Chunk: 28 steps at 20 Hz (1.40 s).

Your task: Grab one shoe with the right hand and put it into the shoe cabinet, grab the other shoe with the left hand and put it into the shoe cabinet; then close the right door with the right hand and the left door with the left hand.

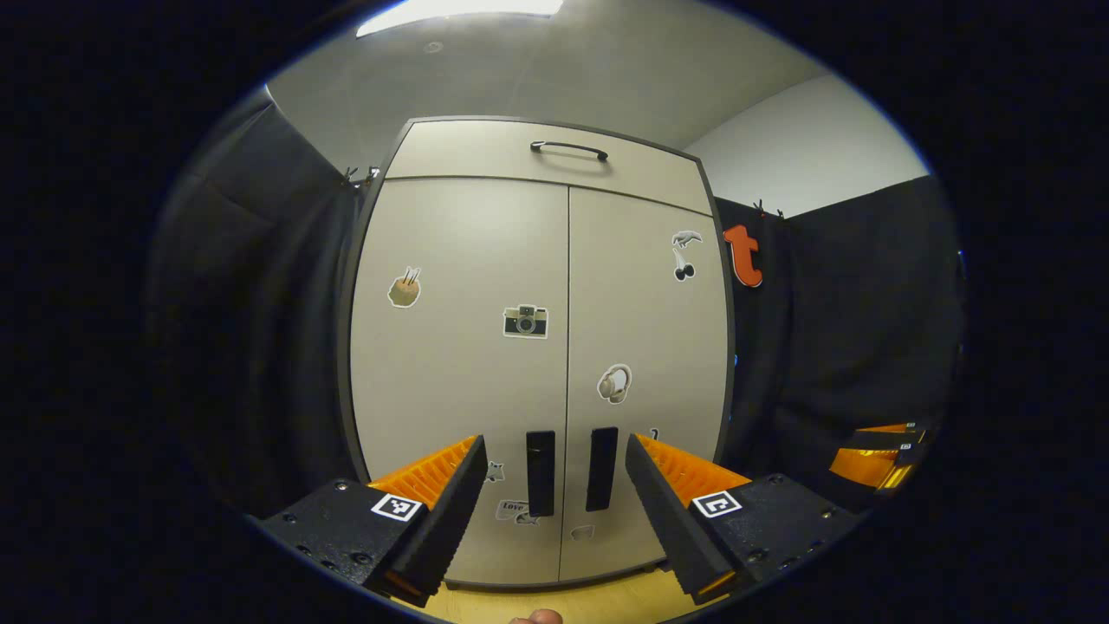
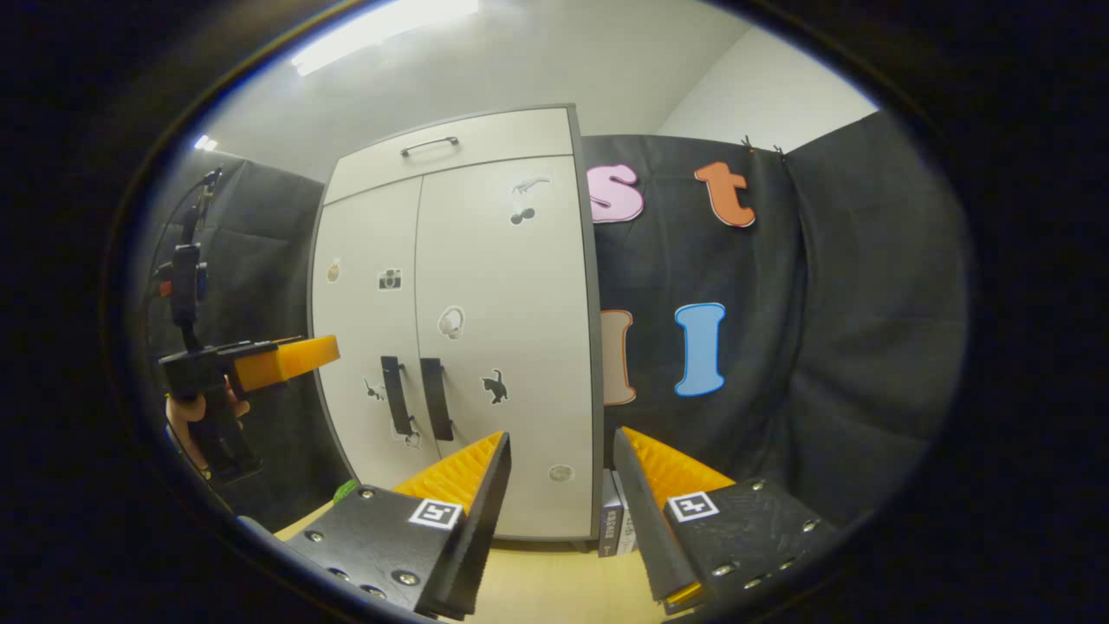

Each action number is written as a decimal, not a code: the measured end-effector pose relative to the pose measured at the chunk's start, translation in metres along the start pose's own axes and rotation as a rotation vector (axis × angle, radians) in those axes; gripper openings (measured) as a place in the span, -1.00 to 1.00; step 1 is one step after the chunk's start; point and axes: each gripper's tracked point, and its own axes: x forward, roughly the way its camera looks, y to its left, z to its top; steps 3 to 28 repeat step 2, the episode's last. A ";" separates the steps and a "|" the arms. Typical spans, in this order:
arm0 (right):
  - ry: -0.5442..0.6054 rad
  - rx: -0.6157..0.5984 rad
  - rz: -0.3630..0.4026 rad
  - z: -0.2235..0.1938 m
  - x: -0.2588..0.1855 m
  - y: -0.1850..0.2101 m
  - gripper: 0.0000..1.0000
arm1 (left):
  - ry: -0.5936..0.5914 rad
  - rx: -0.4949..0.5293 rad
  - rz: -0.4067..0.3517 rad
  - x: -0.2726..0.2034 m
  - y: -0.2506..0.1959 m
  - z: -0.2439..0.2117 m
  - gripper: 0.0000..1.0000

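**Both cabinet doors shut, our grippers empty**

We see the shoe cabinet (image 1: 537, 347) straight ahead in the left gripper view, standing on the wooden floor (image 1: 563, 602) with its left door (image 1: 459, 347) and right door (image 1: 645, 347) both flush and closed. Two dark vertical handles (image 1: 540, 472) sit side by side at the seam, and stickers dot the door fronts. A drawer (image 1: 554, 160) with a curved handle runs across the top.

Our left gripper (image 1: 554, 459) hangs in front of the handles with its fingers spread apart, holding nothing and touching nothing. Our right gripper (image 2: 561, 455) is likewise spread and empty, off to the cabinet's right near its lower corner. In the right gripper view, a hand (image 2: 199, 416) holds the left gripper out before the doors. Some small boxes (image 2: 617, 520) stand beside the cabinet's base.
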 end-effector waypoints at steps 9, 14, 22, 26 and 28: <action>-0.004 -0.003 0.003 -0.001 -0.002 0.002 0.43 | 0.002 -0.001 0.003 -0.004 -0.002 -0.001 0.95; -0.004 -0.003 0.003 -0.001 -0.002 0.002 0.43 | 0.002 -0.001 0.003 -0.004 -0.002 -0.001 0.95; -0.004 -0.003 0.003 -0.001 -0.002 0.002 0.43 | 0.002 -0.001 0.003 -0.004 -0.002 -0.001 0.95; -0.004 -0.003 0.003 -0.001 -0.002 0.002 0.43 | 0.002 -0.001 0.003 -0.004 -0.002 -0.001 0.95; -0.004 -0.003 0.003 -0.001 -0.002 0.002 0.43 | 0.002 -0.001 0.003 -0.004 -0.002 -0.001 0.95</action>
